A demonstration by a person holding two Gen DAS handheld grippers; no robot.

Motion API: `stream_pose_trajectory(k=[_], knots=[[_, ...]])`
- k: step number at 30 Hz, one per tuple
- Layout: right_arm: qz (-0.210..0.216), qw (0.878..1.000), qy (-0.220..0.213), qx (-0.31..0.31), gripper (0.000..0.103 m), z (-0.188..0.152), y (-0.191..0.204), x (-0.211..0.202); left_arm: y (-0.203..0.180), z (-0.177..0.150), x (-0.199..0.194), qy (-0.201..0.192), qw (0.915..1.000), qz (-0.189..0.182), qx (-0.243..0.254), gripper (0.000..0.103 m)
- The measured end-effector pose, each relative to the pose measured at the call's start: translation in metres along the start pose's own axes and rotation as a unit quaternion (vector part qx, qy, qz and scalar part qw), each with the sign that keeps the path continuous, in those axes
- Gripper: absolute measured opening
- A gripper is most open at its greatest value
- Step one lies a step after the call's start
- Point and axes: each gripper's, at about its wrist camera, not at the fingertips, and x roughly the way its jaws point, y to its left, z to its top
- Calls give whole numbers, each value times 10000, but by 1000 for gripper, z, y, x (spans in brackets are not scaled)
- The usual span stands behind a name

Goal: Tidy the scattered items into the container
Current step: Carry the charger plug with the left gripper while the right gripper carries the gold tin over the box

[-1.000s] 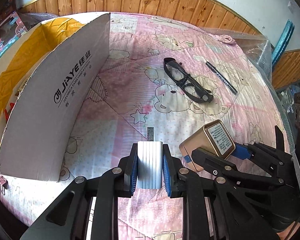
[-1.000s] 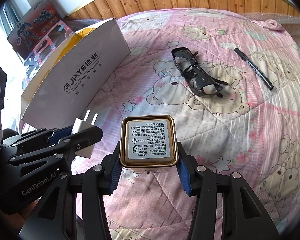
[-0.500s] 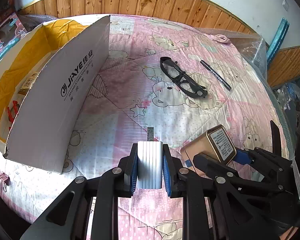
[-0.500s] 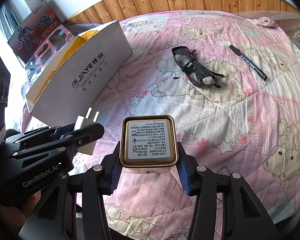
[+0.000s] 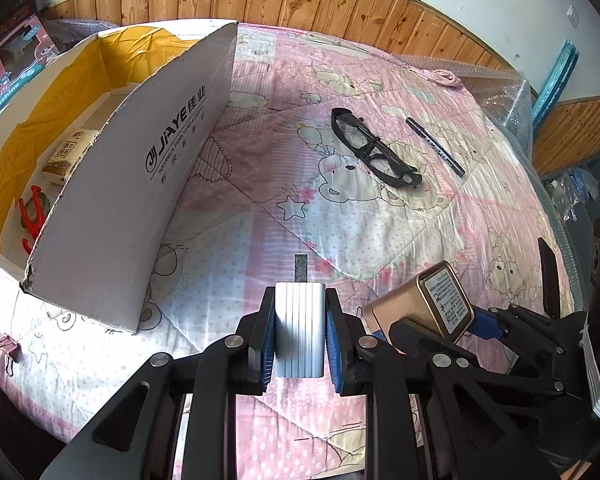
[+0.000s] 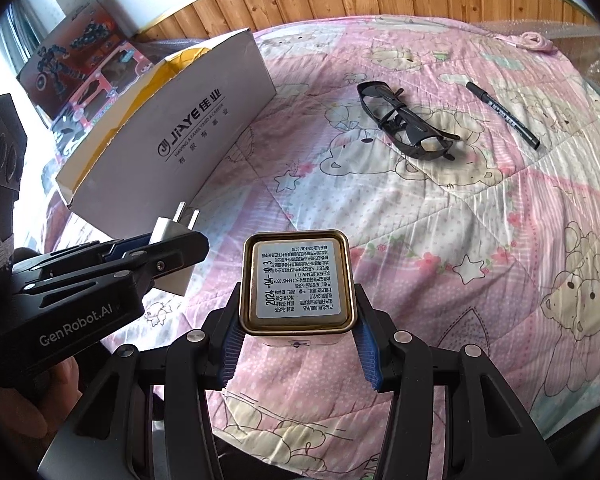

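— Right now we are carrying two things at once: our left gripper (image 5: 300,332) is clamped on the white charger (image 5: 299,330), prongs pointing forward, and our right gripper (image 6: 298,344) is squeezing the gold tin (image 6: 297,282) by its two sides, label end facing the camera.

— And the cardboard box (image 5: 140,184)? In the left wrist view it is sitting at about ten o'clock from the charger, its printed wall standing between us and the yellow-lined inside.

— So we are needing height first. We are judging that both loads should be clearing that wall's rim before we are swinging left, and that the left one should be going in first, since the two grippers are riding just beside each other.

— Agreed; we are also aiming for bare lining, away from the small carton (image 5: 66,156) and the red clip (image 5: 32,216) already lying in there.

— The glasses (image 5: 374,150) and the black marker (image 5: 434,146) are still waiting at one o'clock on the pink bear quilt (image 5: 340,220).

— The quilt is looking soft and creased. Beyond it, wooden panelling (image 5: 340,4) is running along the wall, and toy boxes (image 6: 80,68) are standing behind the container.
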Motion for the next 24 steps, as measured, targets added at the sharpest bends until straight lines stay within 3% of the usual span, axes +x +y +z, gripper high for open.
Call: stream_pose_trajectory(k=[24], knots=[[156, 9998, -116, 44, 51, 5, 40, -7, 33, 8, -24, -246, 9991, -199, -292, 23]])
